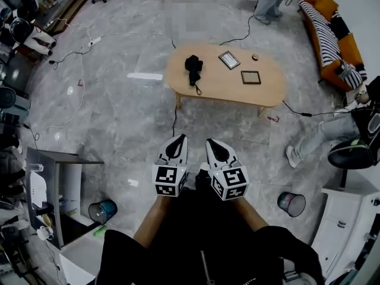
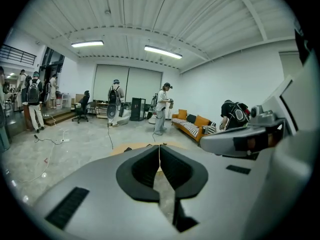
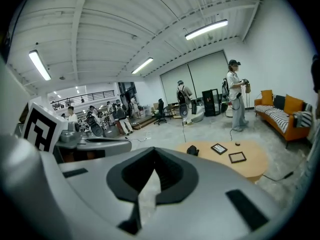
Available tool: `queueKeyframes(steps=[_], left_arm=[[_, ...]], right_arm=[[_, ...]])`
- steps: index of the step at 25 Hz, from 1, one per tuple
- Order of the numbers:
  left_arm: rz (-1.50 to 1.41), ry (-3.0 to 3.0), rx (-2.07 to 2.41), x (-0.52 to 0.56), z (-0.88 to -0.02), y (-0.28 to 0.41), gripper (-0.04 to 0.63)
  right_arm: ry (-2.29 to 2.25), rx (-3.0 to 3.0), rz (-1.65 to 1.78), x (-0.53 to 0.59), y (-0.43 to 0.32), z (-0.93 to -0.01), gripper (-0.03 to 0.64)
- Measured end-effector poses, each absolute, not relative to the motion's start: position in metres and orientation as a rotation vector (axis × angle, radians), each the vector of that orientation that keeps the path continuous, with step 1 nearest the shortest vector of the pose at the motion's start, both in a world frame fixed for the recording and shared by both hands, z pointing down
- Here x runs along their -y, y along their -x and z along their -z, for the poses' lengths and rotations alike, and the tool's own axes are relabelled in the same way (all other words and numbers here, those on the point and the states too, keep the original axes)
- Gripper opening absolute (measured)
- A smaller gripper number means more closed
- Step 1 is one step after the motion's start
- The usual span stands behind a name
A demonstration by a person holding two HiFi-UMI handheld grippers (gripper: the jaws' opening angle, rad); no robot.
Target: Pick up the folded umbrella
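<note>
Left tongs: pads pressed together, nothing between them. Right tongs: the same, closed and empty. From the head view I see the pair side by side, close to the person's body, over the grey floor, tips aimed toward the worktop.

Folded umbrella: black, lying on the left end of the oval wooden worktop, with its strap trailing toward the near edge (I cannot tell whether the strap reaches the rim). It lies well apart from both tongs.

On the same worktop, to the umbrella's right and apart from it, lie a light picture frame and a dark picture frame, both flat. A small round object sits near the far edge. An orange sofa stands past the worktop's right end.
</note>
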State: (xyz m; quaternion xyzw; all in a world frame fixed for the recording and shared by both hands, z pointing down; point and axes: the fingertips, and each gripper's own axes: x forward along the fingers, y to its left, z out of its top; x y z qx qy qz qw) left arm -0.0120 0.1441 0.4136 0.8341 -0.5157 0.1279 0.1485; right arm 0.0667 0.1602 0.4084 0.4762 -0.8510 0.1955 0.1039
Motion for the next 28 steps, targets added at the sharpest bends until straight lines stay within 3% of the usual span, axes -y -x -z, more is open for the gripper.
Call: queueKeyframes(steps=[28], left_arm=[[-0.401,-2.357,1.527,-0.091,-0.414,-0.023,0.015]], right_arm=[[-1.367,2.532,-0.62,-0.102,-0.107,-0.413,0.011]])
